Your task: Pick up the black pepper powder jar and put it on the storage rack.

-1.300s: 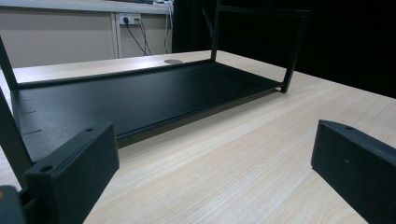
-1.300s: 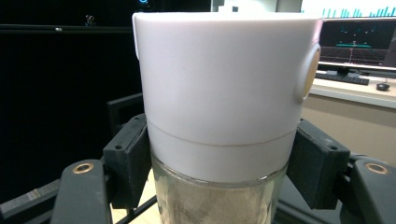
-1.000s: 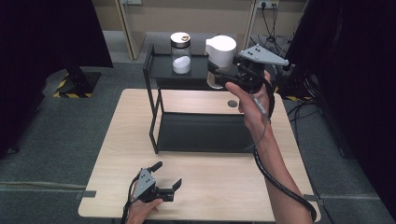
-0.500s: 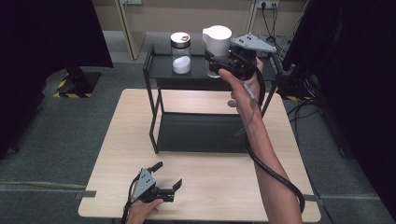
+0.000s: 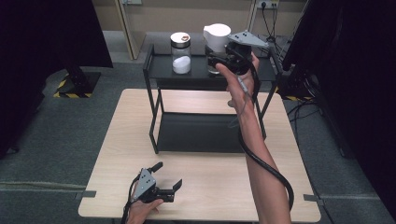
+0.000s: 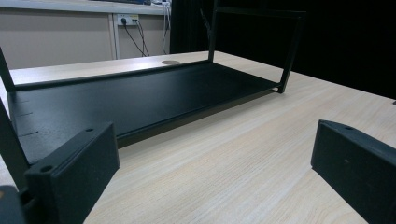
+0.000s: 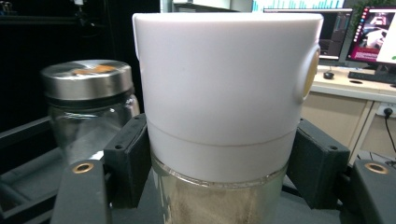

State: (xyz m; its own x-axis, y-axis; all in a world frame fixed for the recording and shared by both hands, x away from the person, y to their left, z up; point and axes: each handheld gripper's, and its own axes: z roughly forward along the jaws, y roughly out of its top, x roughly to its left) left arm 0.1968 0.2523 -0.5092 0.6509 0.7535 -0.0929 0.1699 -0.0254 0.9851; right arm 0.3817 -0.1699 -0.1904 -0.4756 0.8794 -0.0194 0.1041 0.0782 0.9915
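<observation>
Right gripper view: the right gripper (image 7: pixel 219 182) is clamped on the white-capped jar (image 7: pixel 224 93), a black pad on each side just below the cap's lower edge, where glass begins. The jar stands upright, long axis vertical, cap on top; whether its base rests on the shelf cannot be told. Just beside it stands a glass jar with a steel lid (image 7: pixel 88 107), also upright. High view, nearest first: the left gripper (image 5: pixel 156 186) lies on the pale wooden table (image 5: pixel 299 186) by the front edge, jaws spread with nothing between them. Beyond it stands a black two-tier rack (image 5: pixel 201 133), and both jars are at its top shelf, at the far side. Grey carpet surrounds the table, with black curtains at either side
</observation>
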